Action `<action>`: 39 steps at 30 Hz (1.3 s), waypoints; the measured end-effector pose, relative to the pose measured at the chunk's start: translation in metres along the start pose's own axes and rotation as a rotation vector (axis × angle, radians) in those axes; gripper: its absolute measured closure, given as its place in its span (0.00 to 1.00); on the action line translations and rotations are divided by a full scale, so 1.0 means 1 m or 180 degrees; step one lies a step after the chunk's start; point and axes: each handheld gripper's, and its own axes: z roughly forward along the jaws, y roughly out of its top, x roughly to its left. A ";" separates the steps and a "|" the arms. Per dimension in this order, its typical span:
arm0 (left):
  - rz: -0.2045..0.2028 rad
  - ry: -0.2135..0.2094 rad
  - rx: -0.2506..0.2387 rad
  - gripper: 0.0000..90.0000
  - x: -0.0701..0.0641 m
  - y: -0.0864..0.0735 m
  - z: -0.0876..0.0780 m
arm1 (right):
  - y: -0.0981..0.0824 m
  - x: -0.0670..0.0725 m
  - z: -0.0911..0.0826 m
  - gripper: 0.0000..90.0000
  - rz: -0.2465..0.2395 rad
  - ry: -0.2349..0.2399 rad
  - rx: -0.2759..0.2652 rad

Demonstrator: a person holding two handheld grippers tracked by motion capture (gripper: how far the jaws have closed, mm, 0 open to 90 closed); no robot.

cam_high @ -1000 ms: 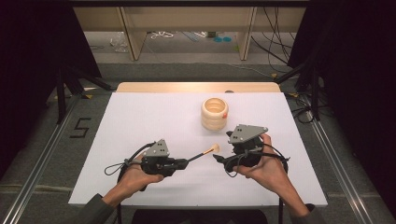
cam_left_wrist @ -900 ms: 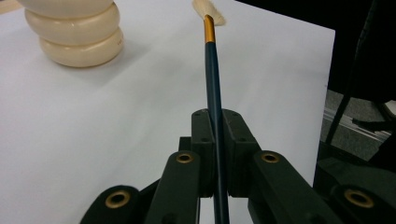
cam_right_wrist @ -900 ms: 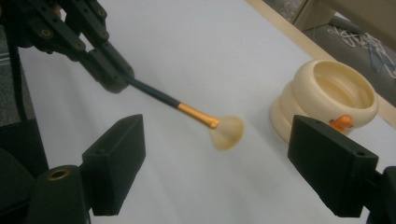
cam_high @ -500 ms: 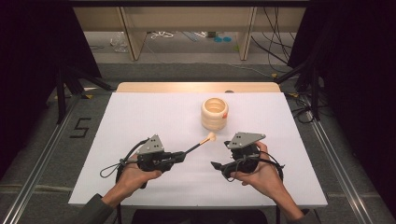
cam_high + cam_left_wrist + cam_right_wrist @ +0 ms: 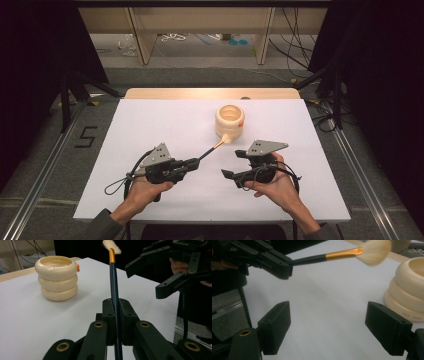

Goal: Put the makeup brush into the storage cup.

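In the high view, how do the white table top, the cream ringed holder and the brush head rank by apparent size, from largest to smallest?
1. White table top, by far the largest.
2. Cream ringed holder.
3. Brush head, the smallest; it sits close to the holder, so nearness to the camera hardly affects this order.

Bright table, dark surroundings.
Overhead light washes the white table (image 5: 150, 130) evenly (soft shadows only); nearby black jaws blur in both gripper views.
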 end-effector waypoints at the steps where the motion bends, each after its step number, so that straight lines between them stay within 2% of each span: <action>1: -0.0016 -0.0010 -0.0033 0.94 -0.001 0.000 0.000 | 0.000 0.000 0.001 0.24 -0.0002 0.0034 -0.0051; 6: 0.0004 -0.0020 -0.0096 0.94 -0.004 0.000 0.000 | 0.002 0.000 0.001 0.24 0.0000 0.0033 -0.0164; 7: 0.0004 -0.0021 -0.0106 0.94 -0.005 -0.001 0.000 | 0.003 0.000 0.002 0.24 0.0028 0.0094 -0.0165; 9: 0.0001 -0.0013 -0.0131 0.94 -0.006 -0.001 0.000 | 0.004 -0.001 0.001 0.24 0.0033 0.0085 -0.0201; 11: 0.0005 -0.0027 -0.0143 0.94 -0.007 -0.001 0.001 | 0.005 0.000 0.002 0.25 0.0079 0.0170 -0.0231; 12: 0.0022 -0.0030 -0.0146 0.94 -0.007 -0.001 0.001 | 0.005 0.000 0.002 0.25 0.0072 0.0137 -0.0252; 15: 0.0026 -0.0058 -0.0178 0.94 -0.007 -0.001 0.002 | 0.007 0.000 0.004 0.25 0.0097 0.0194 -0.0280; 16: -0.0023 -0.0044 -0.0186 0.94 -0.009 -0.001 0.001 | 0.007 0.000 0.005 0.25 0.0100 0.0209 -0.0314; 17: 0.0043 -0.0059 -0.0202 0.94 -0.008 -0.001 0.001 | 0.008 0.000 0.006 0.26 0.0129 0.0256 -0.0345; 19: -0.0018 -0.0058 -0.0217 0.94 -0.010 -0.001 0.001 | 0.009 0.000 0.007 0.26 0.0147 0.0268 -0.0376; 22: -0.0004 -0.0068 -0.0219 0.94 -0.010 -0.001 0.001 | 0.011 -0.001 0.008 0.27 0.0146 0.0285 -0.0417; 23: 0.0044 -0.0084 -0.0219 0.94 -0.009 -0.001 0.001 | 0.011 -0.001 0.009 0.27 0.0188 0.0341 -0.0461; 24: 0.0052 -0.0086 -0.0220 0.94 -0.009 0.000 0.001 | 0.012 -0.002 0.008 0.28 0.0189 0.0349 -0.0432; 26: 0.0022 -0.0088 -0.0238 0.94 -0.012 0.000 0.001 | 0.012 -0.002 0.010 0.29 0.0194 0.0323 -0.0465; 29: 0.0059 -0.0112 -0.0252 0.94 -0.013 0.000 0.001 | 0.013 -0.003 0.011 0.32 0.0208 0.0367 -0.0506; 32: 0.0029 -0.0088 -0.0259 0.94 -0.013 0.000 0.001 | 0.014 -0.003 0.012 0.34 0.0260 0.0426 -0.0579; 34: 0.0093 -0.0105 -0.0273 0.94 -0.013 0.000 0.001 | 0.016 -0.003 0.011 0.35 0.0294 0.0428 -0.0579; 39: 0.0110 -0.0115 -0.0289 0.94 -0.014 0.000 0.001 | 0.017 -0.006 0.012 0.38 0.0366 0.0509 -0.0668</action>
